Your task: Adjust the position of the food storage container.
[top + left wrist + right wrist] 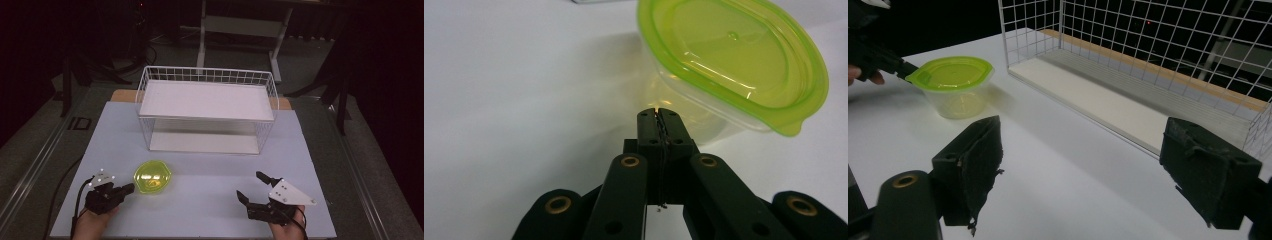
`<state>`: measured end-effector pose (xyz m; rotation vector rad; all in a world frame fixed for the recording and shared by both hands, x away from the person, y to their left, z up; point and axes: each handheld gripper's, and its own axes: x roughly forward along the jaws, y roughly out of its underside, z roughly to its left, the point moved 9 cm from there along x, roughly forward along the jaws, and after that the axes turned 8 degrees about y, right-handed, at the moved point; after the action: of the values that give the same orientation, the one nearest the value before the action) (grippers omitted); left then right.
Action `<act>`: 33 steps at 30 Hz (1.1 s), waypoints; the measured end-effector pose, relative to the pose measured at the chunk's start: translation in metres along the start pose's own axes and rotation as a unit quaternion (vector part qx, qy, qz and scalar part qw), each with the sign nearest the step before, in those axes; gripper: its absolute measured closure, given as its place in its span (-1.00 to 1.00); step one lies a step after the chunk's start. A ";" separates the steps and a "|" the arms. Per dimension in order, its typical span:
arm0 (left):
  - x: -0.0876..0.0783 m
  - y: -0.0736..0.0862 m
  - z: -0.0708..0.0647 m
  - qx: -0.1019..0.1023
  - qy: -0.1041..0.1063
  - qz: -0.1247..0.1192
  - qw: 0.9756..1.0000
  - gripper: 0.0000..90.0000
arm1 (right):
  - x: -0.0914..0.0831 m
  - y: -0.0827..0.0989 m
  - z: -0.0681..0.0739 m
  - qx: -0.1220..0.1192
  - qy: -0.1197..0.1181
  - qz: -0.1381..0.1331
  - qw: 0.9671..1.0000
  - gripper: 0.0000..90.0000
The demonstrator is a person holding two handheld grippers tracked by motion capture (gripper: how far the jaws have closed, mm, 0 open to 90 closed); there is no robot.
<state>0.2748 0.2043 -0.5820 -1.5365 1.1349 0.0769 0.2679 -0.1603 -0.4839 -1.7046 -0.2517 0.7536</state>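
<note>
One tub: small clear tub point(152, 178) with green lid point(734, 55) on the bench point(210, 200), near the wire basket point(207, 107).
Handling: likely light, empty, slippery; lid rim offers purchase.
Left tool point(131, 188): pressed together, empty, beside the tub.
Right tool point(252, 187): spread.

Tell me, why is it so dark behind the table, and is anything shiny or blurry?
High view: light falls on the white table, the room behind stays dark. Left gripper view: glare streaks the green lid; the black jaws look soft. Right gripper view: the near jaws blur.
</note>
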 end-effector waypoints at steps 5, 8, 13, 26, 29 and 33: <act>0.018 -0.009 -0.003 0.003 -0.001 0.000 1.000 1.00 | 0.000 0.000 0.000 0.001 -0.001 0.000 1.000 -0.62; 0.026 -0.015 -0.002 0.004 -0.003 0.000 1.000 1.00 | 0.000 0.000 0.000 0.002 -0.001 0.000 1.000 -0.62; 0.039 -0.030 -0.006 0.015 -0.001 -0.004 1.000 1.00 | -0.001 0.001 -0.001 0.002 -0.002 0.001 1.000 -0.62; 0.064 -0.040 -0.014 0.016 0.012 -0.003 1.000 1.00 | 0.000 0.002 0.000 0.001 -0.006 0.002 1.000 -0.62; 0.062 -0.040 -0.009 0.005 0.002 -0.004 1.000 1.00 | 0.000 0.003 -0.001 0.006 -0.005 0.005 1.000 -0.62; 0.065 -0.040 -0.012 0.002 0.010 -0.006 1.000 1.00 | 0.000 0.003 -0.001 0.006 -0.007 0.004 1.000 -0.62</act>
<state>0.3294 0.1507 -0.5881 -1.5432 1.1411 0.0516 0.2681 -0.1615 -0.4866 -1.6909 -0.2500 0.7723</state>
